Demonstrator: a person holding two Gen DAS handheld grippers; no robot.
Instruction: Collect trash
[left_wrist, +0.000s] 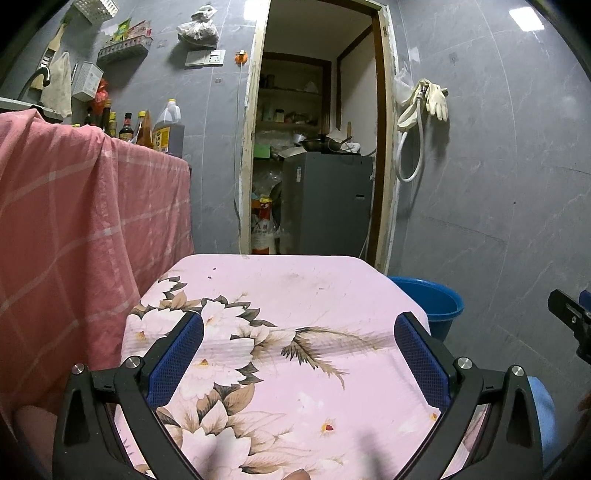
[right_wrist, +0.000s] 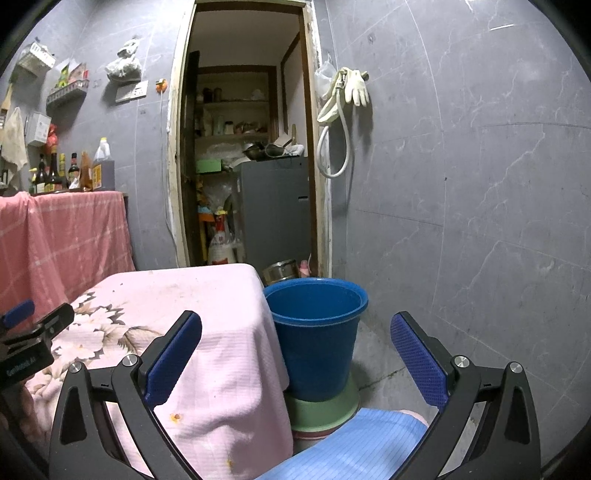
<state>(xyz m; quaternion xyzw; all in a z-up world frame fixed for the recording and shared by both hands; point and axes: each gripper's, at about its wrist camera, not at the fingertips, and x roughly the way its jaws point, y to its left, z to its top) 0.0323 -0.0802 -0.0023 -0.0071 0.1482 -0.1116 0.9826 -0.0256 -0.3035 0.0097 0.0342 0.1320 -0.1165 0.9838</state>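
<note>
— What sits under the left gripper (left_wrist: 299, 332)?
— A table draped in a pink floral cloth (left_wrist: 295, 295); the jaws are spread wide with nothing between the blue pads.
— And to the right?
— A blue bucket (left_wrist: 439, 302) just beside the table's far corner, and the tip of the right gripper (left_wrist: 572, 321) at the edge.
— Left?
— A pink checked cloth (left_wrist: 74, 229) hanging.

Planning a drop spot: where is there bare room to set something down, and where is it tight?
The floral cloth table is bare across its top, from the left tool to the far edge by the doorway. The blue bucket looks empty inside, open from above ahead of the right tool. Crowded: the counter under the pink checked cloth, its back lined with bottles.
</note>
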